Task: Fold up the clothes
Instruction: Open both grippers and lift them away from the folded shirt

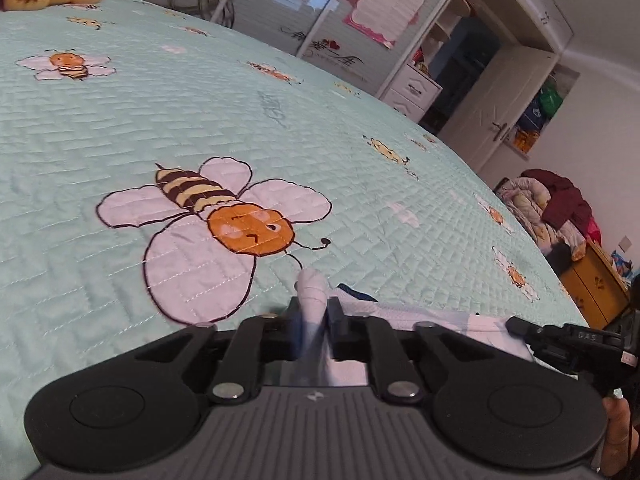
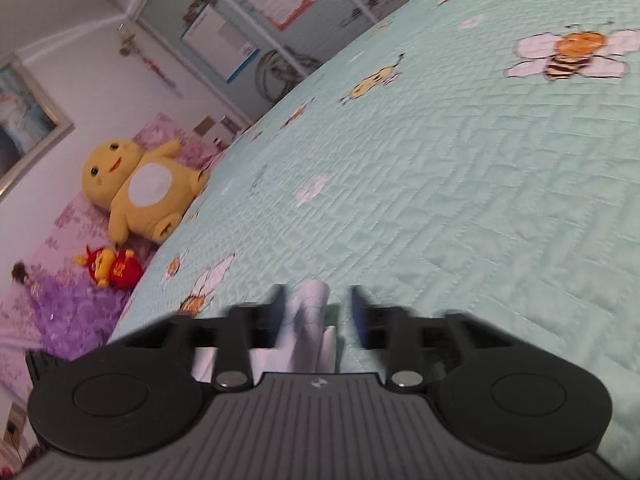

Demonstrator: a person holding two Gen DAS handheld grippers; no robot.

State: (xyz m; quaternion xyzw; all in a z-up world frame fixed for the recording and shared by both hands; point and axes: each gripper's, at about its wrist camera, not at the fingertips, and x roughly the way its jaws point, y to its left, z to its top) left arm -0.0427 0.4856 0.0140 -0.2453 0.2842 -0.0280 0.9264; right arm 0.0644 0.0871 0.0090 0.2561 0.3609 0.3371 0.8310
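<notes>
You have the white garment (image 1: 420, 320) pinched at two points, low over the bed (image 1: 280, 128). The left gripper (image 1: 313, 312) is closed down tight on a bunched fold of white cloth, which pokes out past the fingers (image 1: 339, 312); the rest of the cloth, with a dark blue trim, trails off to the right toward the other tool. In the right wrist view the right gripper (image 2: 316, 308) is blurred, so the gap between the fingers there is hard to read, but white cloth stands between them and the grip looks closed on it. From here the job, as I judge it, is to spread the piece before folding: keep both pinches firm, draw your hands apart until the edge between them runs straight, then lay it flat on the quilt without dragging the bedcover into ridges. Keep both tools level with each other so the hem does not twist. The plush toy (image 2: 136, 192) sits well away by the pillows and is no obstacle.
</notes>
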